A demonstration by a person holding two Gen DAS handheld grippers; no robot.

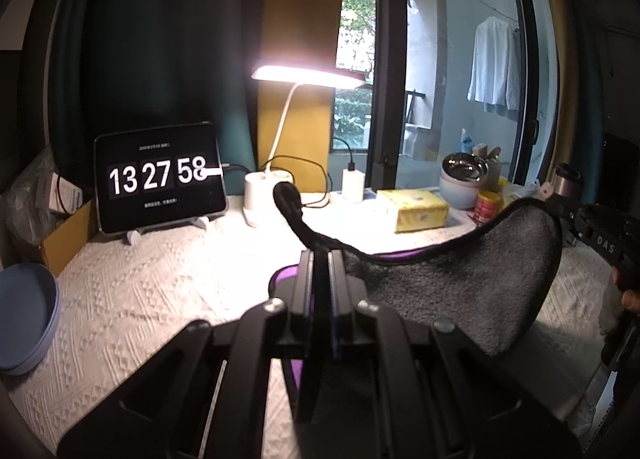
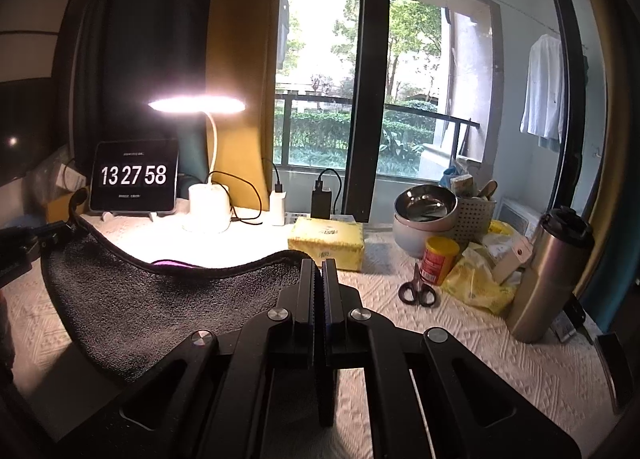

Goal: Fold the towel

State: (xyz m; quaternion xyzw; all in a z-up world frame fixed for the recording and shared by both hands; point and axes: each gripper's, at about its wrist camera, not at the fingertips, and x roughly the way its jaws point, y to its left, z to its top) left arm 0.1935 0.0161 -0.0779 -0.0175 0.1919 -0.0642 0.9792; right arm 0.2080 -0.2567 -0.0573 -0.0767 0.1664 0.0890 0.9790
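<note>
Left tool (image 1: 322,259): jaws pressed together on one corner of the towel (image 1: 460,287), a tip of black hem sticking up past the fingertips.

Right tool (image 2: 319,267): jaws closed tight on the opposite corner of the same towel, the hem running into the gap between them.

Towel: dark grey pile, black hem, purple underside showing along the sagging top edge. Held up between the two tools above the desk (image 1: 160,287), the edge drooping in a curve between them; how the lower part lies is hidden behind the tools.

Desk: covered with a white textured cloth.

Tablet (image 1: 160,175): propped on a white stand at the back left, screen reading 13 27 58.

Lamp (image 1: 308,77): white, lit, bent neck rising from a white base just right of the tablet; black cables trail from the base.

Charger (image 1: 353,183): white, upright, cable plugged in, beside the lamp base.

Tissue pack (image 2: 326,243): yellow, near the back middle of the desk.

Bowls (image 2: 424,219): metal one stacked in a pale one, right of the tissue pack.

Jar (image 2: 440,259): yellow lid, red label, in front of the bowls.

Scissors (image 2: 416,289): black handles, lying beside the jar.

Flask (image 2: 548,275): metal, dark lid, tilted at the right edge.

Plates (image 1: 26,319): blue, stacked at the far left of the desk.
</note>
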